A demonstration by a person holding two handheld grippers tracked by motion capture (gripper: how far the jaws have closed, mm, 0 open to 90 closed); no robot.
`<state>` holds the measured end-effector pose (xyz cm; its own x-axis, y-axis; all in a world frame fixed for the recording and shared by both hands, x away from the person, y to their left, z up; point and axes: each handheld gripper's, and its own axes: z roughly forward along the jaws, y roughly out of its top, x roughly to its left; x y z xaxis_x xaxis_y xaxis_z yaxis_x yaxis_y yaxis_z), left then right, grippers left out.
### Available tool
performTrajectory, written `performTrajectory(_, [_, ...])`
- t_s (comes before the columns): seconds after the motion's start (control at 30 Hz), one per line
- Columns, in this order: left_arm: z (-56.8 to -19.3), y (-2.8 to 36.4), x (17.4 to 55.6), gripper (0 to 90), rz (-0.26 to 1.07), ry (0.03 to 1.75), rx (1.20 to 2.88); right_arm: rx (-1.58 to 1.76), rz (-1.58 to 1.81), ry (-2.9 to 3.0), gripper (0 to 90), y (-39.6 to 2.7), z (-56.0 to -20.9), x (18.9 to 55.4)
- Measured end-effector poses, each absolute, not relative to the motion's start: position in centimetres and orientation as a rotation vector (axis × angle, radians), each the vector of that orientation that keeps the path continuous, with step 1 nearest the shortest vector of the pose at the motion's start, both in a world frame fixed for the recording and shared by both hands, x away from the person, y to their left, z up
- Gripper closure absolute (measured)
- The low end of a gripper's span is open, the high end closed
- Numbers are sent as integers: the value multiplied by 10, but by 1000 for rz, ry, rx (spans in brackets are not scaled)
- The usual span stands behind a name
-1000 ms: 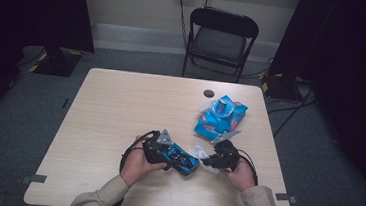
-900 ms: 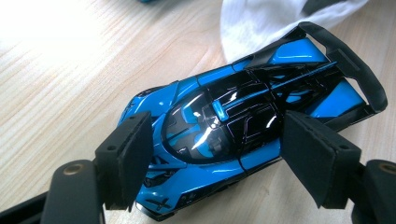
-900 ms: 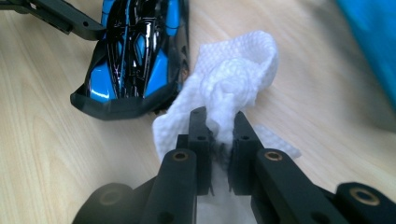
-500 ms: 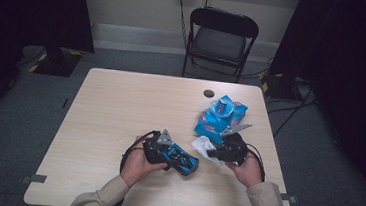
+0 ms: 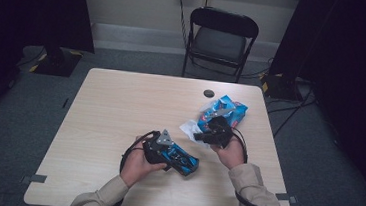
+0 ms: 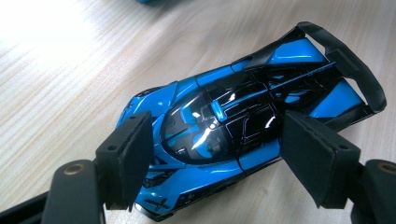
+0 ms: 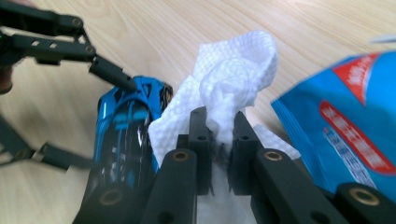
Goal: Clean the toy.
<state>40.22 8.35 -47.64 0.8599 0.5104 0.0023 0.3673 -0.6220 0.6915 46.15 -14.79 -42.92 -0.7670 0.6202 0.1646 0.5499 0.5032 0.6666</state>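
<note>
My left claw (image 6: pixel 215 158) gripped the blue toy car (image 6: pixel 243 116) on the bench (image 5: pixel 120 112); my right claw (image 7: pixel 219 135) pinched a white wipe (image 7: pixel 224 79) beside the blue packet (image 7: pixel 345 121).

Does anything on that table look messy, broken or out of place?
Nothing looks broken or spilled. The blue toy car sits whole between the left hand-held gripper's pads. The white wipe looks crumpled, but that is from the right hand-held gripper pinching it beside the blue wipes packet.
</note>
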Motion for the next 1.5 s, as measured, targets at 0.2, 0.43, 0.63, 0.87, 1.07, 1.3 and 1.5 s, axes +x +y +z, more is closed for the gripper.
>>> performTrajectory(0.2, [-476,84,402,258,257,627,2309,1012,1091,2676,830,-118,-441,475])
performTrajectory(0.43, [-477,83,402,258,255,633,2302,1009,1052,2730,829,-90,-459,483])
performTrajectory(0.63, [-477,84,402,258,259,625,2305,999,1011,2756,829,-77,-471,484])
performTrajectory(0.87, [-477,84,402,258,258,627,2302,1000,970,2772,831,-75,-475,485])
performTrajectory(1.07, [-477,83,402,259,254,633,2296,1016,983,2775,831,-78,-478,484])
performTrajectory(1.3, [-477,83,401,259,253,629,2303,1026,994,2780,830,-85,-481,482])
performTrajectory(1.5, [-477,82,401,259,254,629,2301,1021,991,2782,830,-88,-481,479])
